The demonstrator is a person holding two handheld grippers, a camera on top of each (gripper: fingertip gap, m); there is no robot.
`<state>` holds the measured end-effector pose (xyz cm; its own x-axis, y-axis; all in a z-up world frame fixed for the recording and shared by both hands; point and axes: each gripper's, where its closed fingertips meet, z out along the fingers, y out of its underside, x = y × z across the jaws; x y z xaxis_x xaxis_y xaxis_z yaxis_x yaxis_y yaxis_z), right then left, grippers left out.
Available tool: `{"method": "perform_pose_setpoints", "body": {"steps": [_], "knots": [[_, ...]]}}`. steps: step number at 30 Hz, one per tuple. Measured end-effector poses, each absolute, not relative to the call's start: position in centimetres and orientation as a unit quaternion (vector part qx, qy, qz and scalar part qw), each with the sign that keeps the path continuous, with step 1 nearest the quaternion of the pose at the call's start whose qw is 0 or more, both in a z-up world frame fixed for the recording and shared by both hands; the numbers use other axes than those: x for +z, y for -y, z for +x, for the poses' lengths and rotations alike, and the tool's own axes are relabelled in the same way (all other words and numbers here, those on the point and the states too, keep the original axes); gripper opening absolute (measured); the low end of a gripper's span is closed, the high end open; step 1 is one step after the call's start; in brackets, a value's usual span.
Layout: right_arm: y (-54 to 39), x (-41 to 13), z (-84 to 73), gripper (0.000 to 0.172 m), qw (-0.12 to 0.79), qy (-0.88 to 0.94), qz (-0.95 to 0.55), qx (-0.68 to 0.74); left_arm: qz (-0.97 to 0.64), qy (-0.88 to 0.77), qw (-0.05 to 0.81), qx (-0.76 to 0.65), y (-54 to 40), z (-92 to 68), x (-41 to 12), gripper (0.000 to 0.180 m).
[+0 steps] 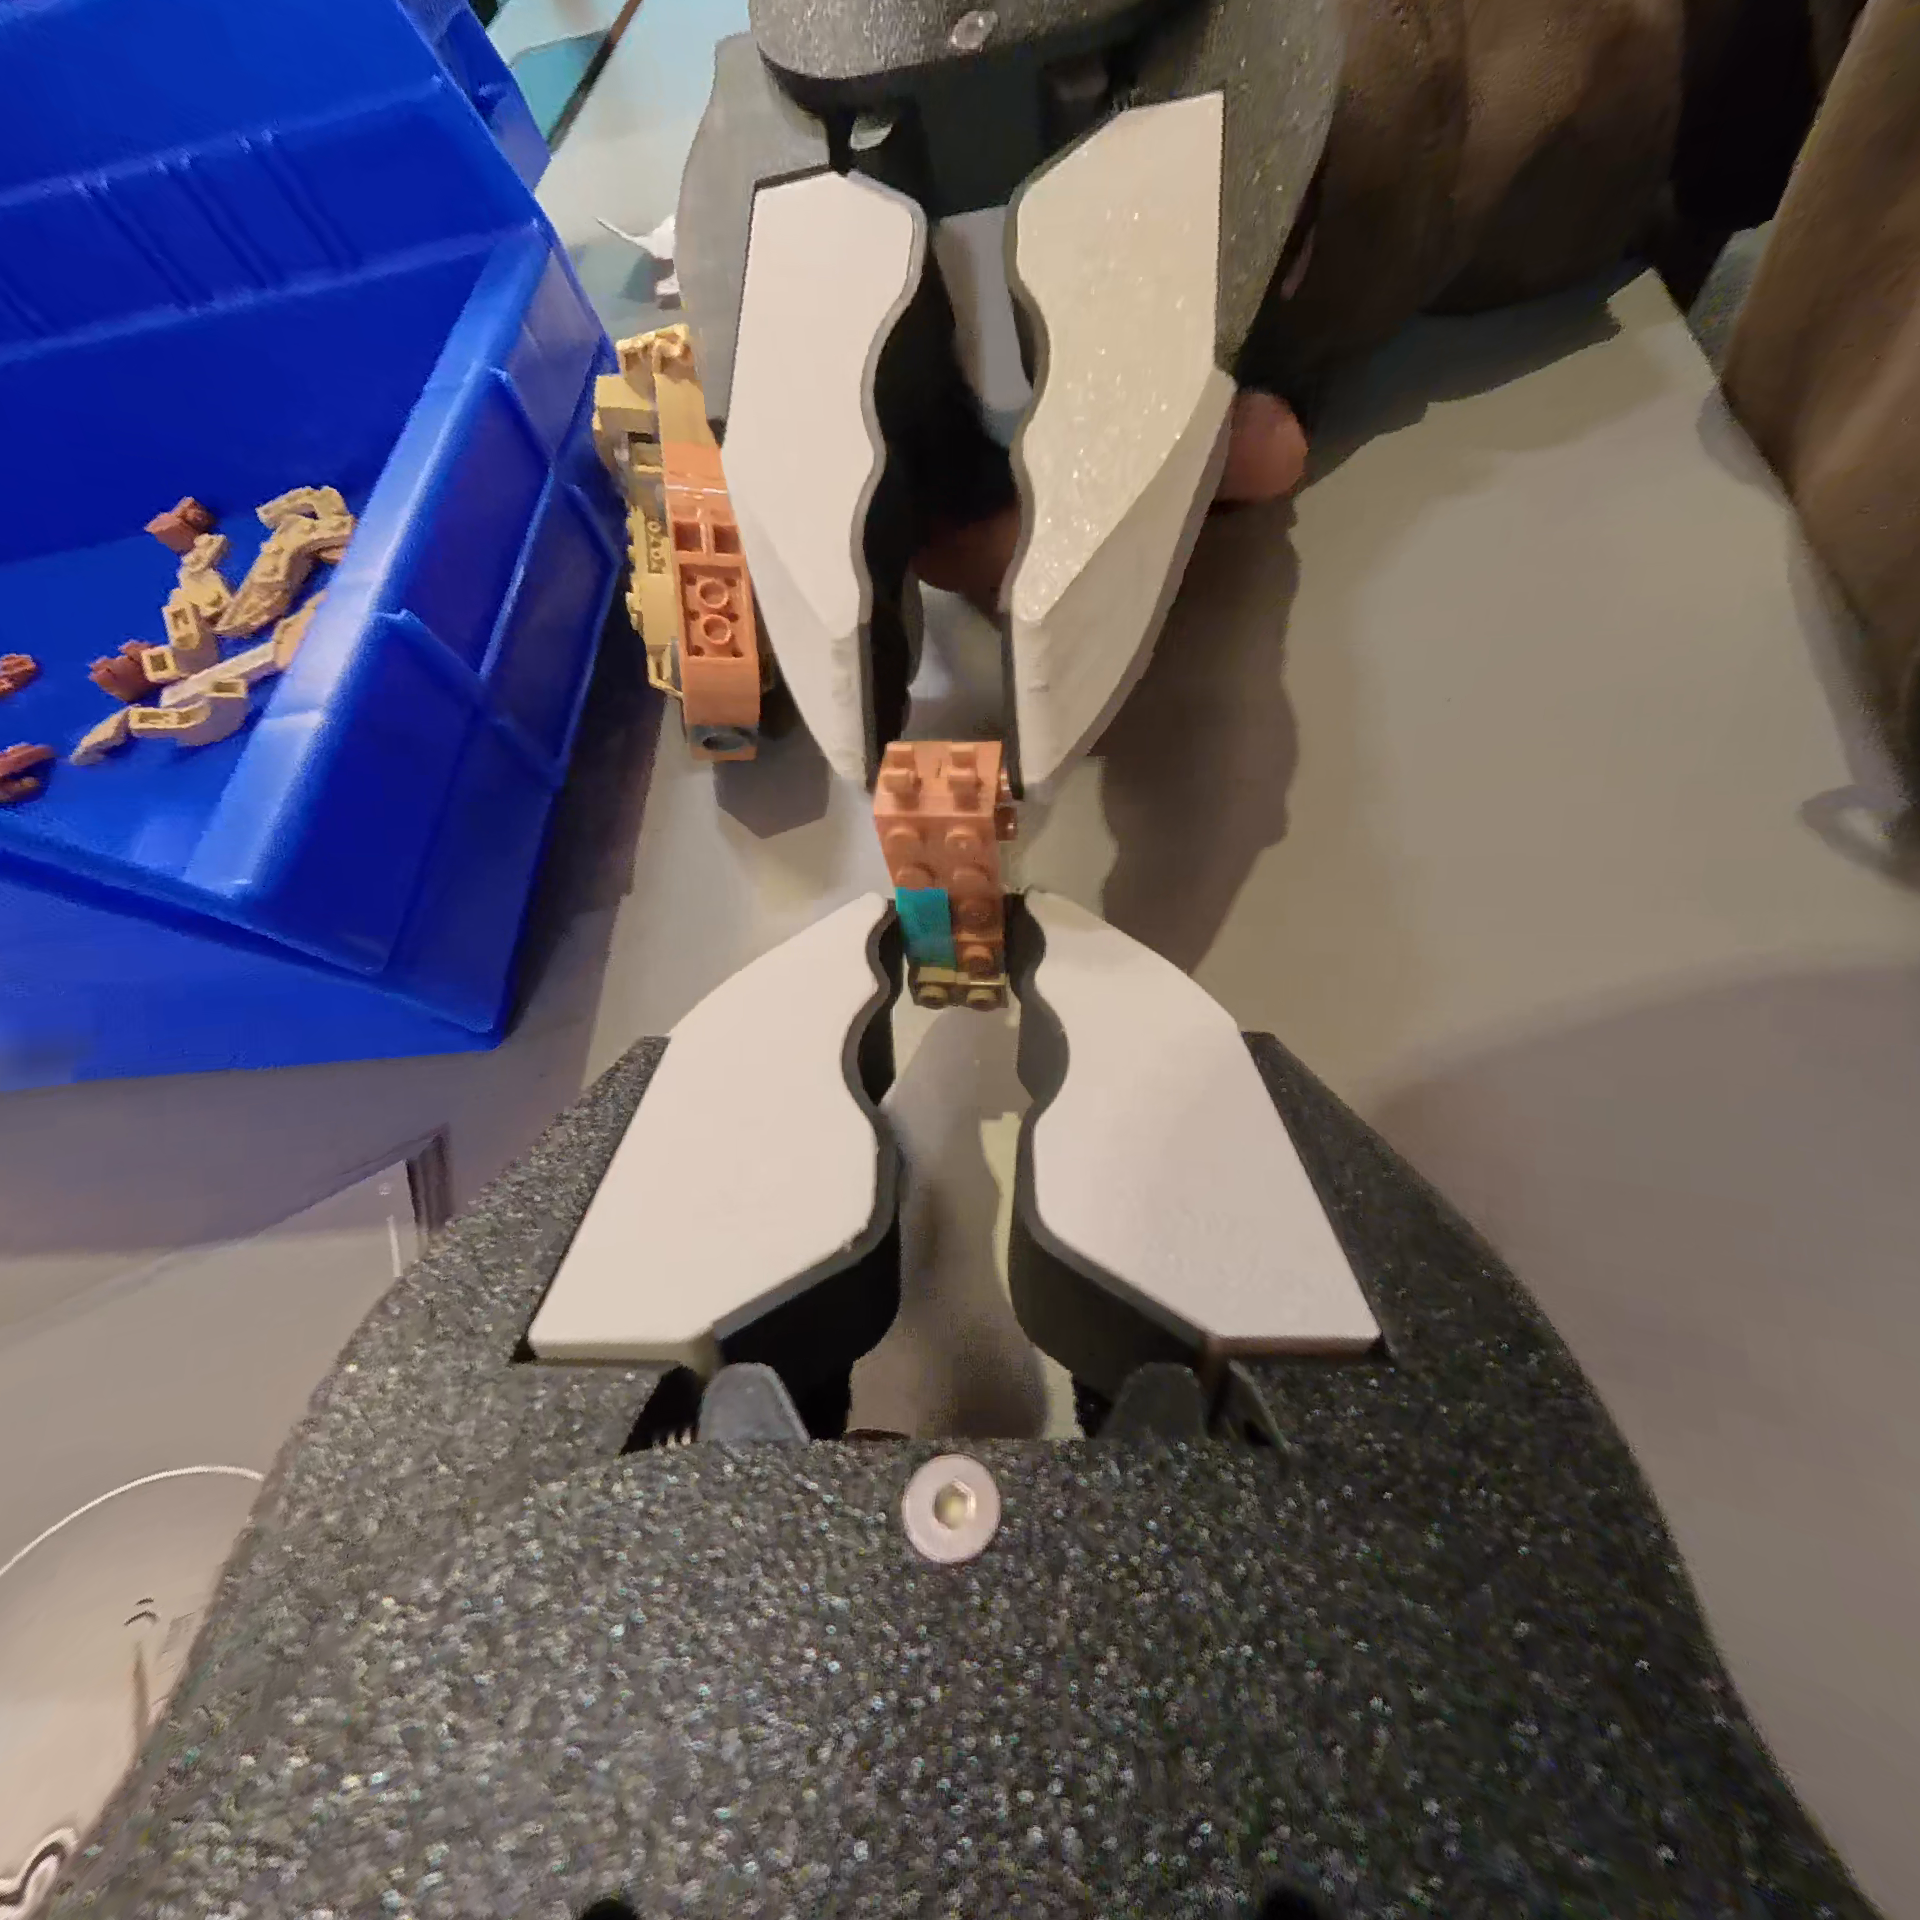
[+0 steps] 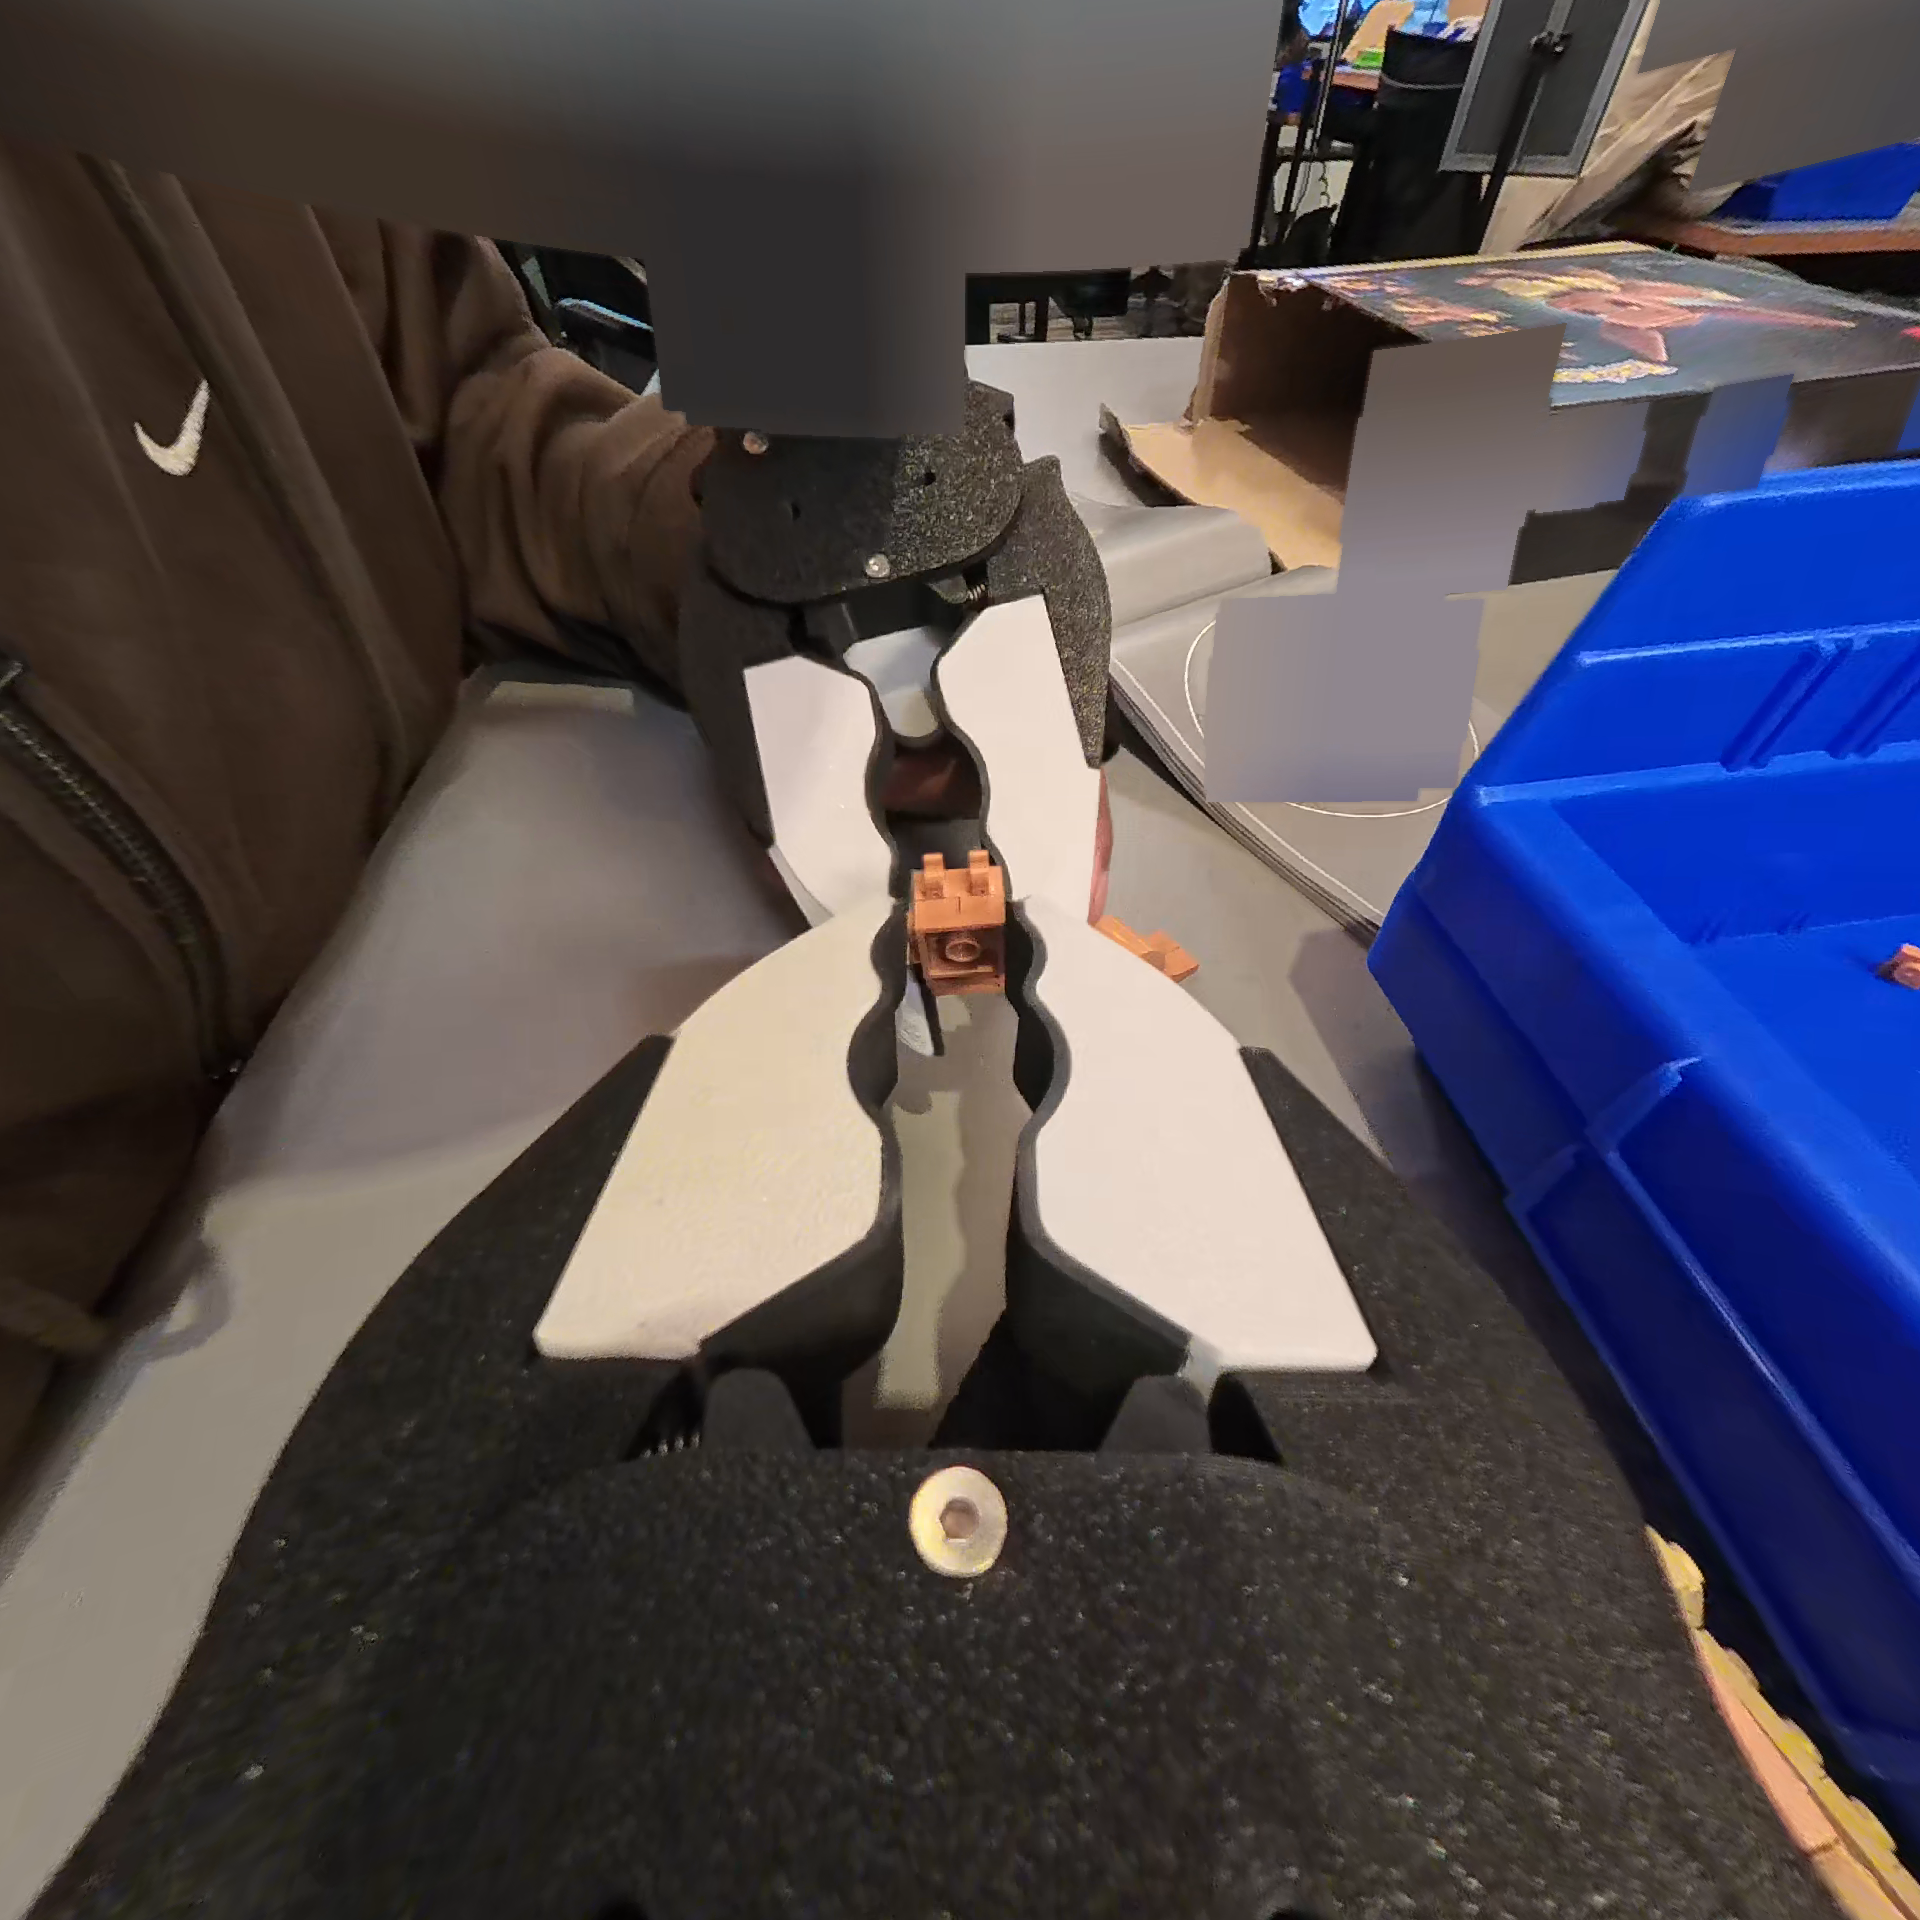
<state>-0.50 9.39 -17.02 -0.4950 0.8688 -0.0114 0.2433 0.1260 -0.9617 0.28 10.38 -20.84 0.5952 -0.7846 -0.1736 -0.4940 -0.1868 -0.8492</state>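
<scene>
Two claws [image 1: 951,914] [image 2: 954,935] grip one brick stack [image 1: 940,831].

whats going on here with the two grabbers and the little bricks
A person in a brown hoodie holds a two-finger gripper in each hand, tip to tip above a grey table. Both clamp one small stack of copper-brown toy bricks: the left gripper grips the end with the teal piece, the right gripper the far end. A blue bin with loose tan and brown pieces sits alongside, with a larger tan-and-orange brick build lying next to it.
</scene>
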Motion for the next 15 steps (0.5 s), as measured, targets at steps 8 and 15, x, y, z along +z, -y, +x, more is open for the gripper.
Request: {"method": "perform_pose_setpoints", "body": {"steps": [8, 15], "knots": [[-9.7, -18.1, -1.0, 0.027, 0.314, 0.697, -0.434, 0.477, -0.769, -0.407, 0.484, -0.097, -11.3, -0.5, -21.0, 0.018], [-9.8, -18.5, -1.4, 0.020, 0.354, 0.705, -0.435, 0.433, -0.766, -0.421, 0.482, -0.062, -11.4, -0.7, -21.5, 0.018]]}}
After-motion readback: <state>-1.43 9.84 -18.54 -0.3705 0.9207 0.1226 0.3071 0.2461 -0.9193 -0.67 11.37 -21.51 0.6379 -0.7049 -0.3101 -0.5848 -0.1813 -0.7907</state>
